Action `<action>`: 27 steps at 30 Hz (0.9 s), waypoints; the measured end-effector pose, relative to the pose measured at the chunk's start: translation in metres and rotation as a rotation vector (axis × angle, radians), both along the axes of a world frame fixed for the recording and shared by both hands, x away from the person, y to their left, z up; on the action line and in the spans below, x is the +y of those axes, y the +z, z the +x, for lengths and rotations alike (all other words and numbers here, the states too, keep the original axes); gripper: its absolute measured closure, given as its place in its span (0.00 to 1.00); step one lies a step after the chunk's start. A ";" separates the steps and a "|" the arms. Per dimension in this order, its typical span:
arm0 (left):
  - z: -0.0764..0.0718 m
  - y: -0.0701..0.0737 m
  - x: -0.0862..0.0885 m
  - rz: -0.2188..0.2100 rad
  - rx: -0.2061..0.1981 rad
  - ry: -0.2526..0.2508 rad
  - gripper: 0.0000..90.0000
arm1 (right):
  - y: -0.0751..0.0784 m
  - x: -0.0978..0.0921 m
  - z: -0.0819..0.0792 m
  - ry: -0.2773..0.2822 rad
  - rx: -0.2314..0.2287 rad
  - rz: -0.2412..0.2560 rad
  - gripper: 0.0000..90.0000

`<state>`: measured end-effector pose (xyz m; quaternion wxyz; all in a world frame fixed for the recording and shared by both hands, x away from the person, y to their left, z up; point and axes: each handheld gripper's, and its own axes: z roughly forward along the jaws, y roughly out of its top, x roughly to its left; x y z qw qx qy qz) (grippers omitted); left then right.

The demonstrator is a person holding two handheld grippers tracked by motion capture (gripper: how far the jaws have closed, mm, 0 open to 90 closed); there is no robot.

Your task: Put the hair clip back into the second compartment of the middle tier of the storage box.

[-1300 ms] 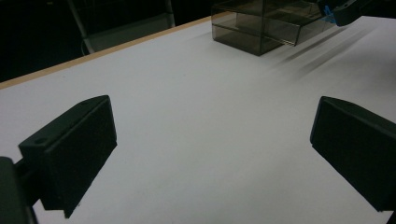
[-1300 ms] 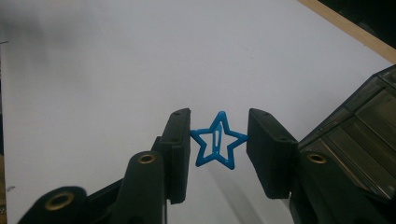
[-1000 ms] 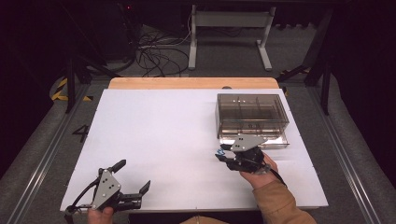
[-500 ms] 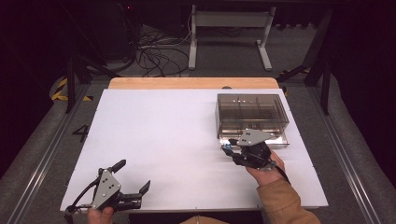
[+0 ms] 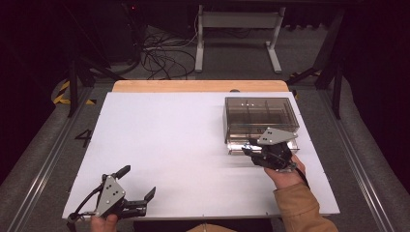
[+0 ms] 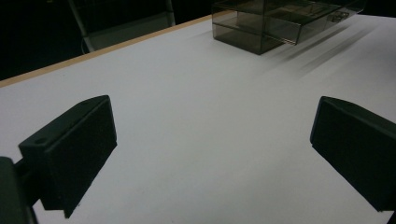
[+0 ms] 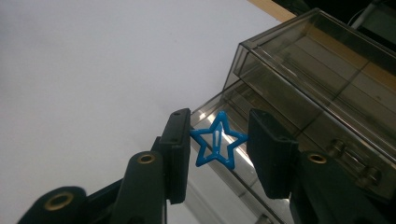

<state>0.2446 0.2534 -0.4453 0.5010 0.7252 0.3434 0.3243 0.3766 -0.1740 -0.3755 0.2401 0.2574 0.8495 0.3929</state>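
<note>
holding a blue star-shaped clip point(image 7: 216, 141) between its 2 jaws, the right gripper point(image 5: 255, 150) sits at the front edge of the smoky clear compartment box point(image 5: 260, 117) on the white table point(image 5: 174, 145), so pickup looks done. judged remaining: carrying the clip over the box and releasing it into 1 compartment; which one cannot be told. left gripper point(image 5: 140, 195) idles near the front-left table edge, jaws spread, holding nothing.

The white surface point(image 5: 179, 145) lies open across the left and centre of the high view, offering unobstructed passage. The smoked plastic box point(image 5: 260, 116) stands as the sole obstacle, right of centre. The right hand-held gripper point(image 5: 251, 148) sits at its near edge; bare margin remains beyond.
</note>
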 end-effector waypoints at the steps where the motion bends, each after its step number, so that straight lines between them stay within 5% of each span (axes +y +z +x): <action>1: 0.000 0.000 0.000 0.000 0.000 0.001 0.01 | 0.000 -0.002 0.001 -0.003 0.003 -0.001 0.67; 27: 0.000 0.000 0.000 0.006 -0.003 0.002 0.01 | -0.005 -0.037 0.017 -0.158 0.033 -0.026 0.67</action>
